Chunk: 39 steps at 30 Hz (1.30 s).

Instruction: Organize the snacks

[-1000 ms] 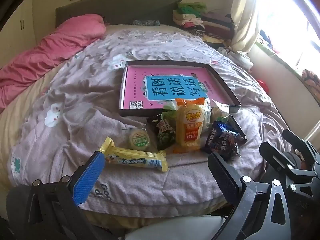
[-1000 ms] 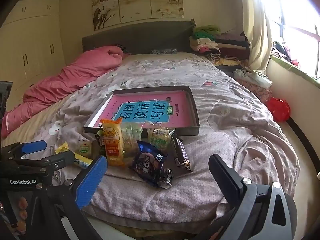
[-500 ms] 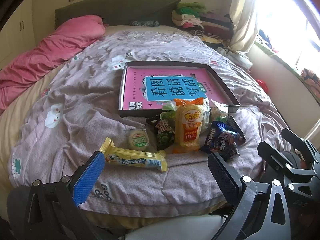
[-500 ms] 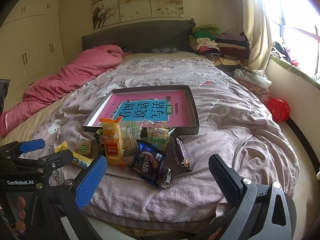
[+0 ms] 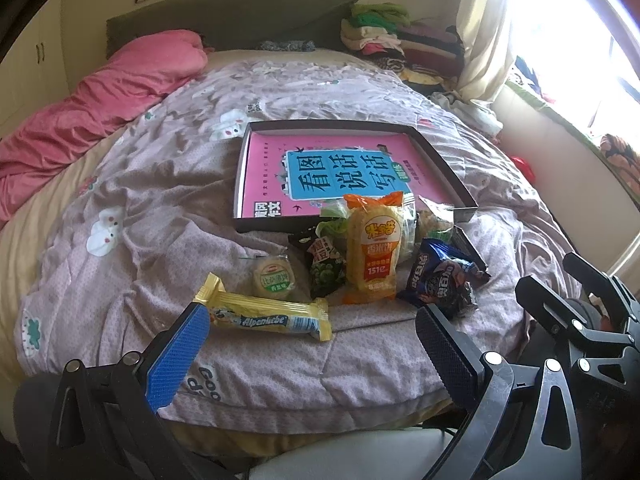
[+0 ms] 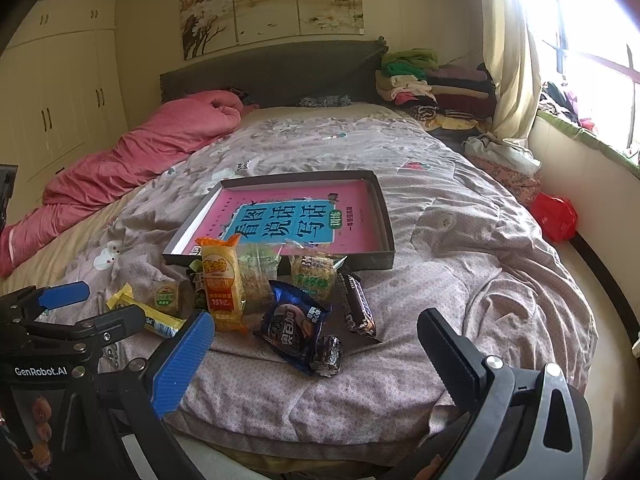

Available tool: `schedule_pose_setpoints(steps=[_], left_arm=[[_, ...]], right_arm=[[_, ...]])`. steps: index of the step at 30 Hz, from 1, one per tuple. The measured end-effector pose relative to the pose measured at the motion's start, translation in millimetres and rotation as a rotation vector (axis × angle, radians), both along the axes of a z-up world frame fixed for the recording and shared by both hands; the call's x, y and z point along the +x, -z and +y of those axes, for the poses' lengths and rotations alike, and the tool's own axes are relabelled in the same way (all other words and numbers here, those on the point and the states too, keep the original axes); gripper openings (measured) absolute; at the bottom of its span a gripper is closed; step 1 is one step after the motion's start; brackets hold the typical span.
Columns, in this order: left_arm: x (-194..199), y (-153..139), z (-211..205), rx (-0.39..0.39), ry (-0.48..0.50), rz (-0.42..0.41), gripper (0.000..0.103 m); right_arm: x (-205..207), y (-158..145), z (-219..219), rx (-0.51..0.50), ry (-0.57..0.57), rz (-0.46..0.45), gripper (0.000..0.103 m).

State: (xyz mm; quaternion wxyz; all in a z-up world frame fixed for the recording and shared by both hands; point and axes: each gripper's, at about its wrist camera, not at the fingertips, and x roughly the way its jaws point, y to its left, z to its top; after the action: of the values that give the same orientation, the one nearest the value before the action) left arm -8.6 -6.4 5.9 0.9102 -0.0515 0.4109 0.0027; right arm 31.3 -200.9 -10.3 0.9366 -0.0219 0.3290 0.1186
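Several snack packets lie on the bed in front of a shallow dark box (image 5: pixel 460 192) (image 6: pixel 387 236) with a pink and blue book inside. Among them are a yellow Alpenliebe bar (image 5: pixel 266 318) (image 6: pixel 154 318), an orange rice-cracker pack (image 5: pixel 372 246) (image 6: pixel 220 280), a blue cookie pack (image 5: pixel 440 280) (image 6: pixel 294 326) and a dark chocolate bar (image 6: pixel 358 306). My left gripper (image 5: pixel 312 354) is open and empty, just short of the Alpenliebe bar. My right gripper (image 6: pixel 316 364) is open and empty, near the blue cookie pack.
The bed has a lilac patterned quilt (image 6: pixel 460 240) and a pink duvet (image 6: pixel 120 168) on the left side. Folded clothes (image 6: pixel 424 80) are piled at the headboard corner. A red bag (image 6: pixel 554 216) lies on the floor by the window wall.
Both grippers have moved slightly closer to the snacks; the packets sit a little nearer and lower in both views. Nothing was taken hold of.
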Motion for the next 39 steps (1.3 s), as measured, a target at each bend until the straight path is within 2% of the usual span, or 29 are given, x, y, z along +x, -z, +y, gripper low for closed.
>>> schedule_pose_setpoints(steps=[26, 33, 39], left_arm=[[0.4, 1.7, 0.0, -0.006, -0.003, 0.004, 0.103], [3.3, 9.5, 8.4, -0.042, -0.011, 0.039, 0.103], [9.7, 28.3, 22.3, -0.135, -0.042, 0.131, 0.103]], right_arm=[[-0.6, -1.4, -0.2, -0.007, 0.0, -0.001, 0.102], [-0.8, 0.4, -0.1, -0.015, 0.001, 0.006, 0.102], [4.8, 5.8, 1.0, -0.01, 0.009, 0.035, 0.102]])
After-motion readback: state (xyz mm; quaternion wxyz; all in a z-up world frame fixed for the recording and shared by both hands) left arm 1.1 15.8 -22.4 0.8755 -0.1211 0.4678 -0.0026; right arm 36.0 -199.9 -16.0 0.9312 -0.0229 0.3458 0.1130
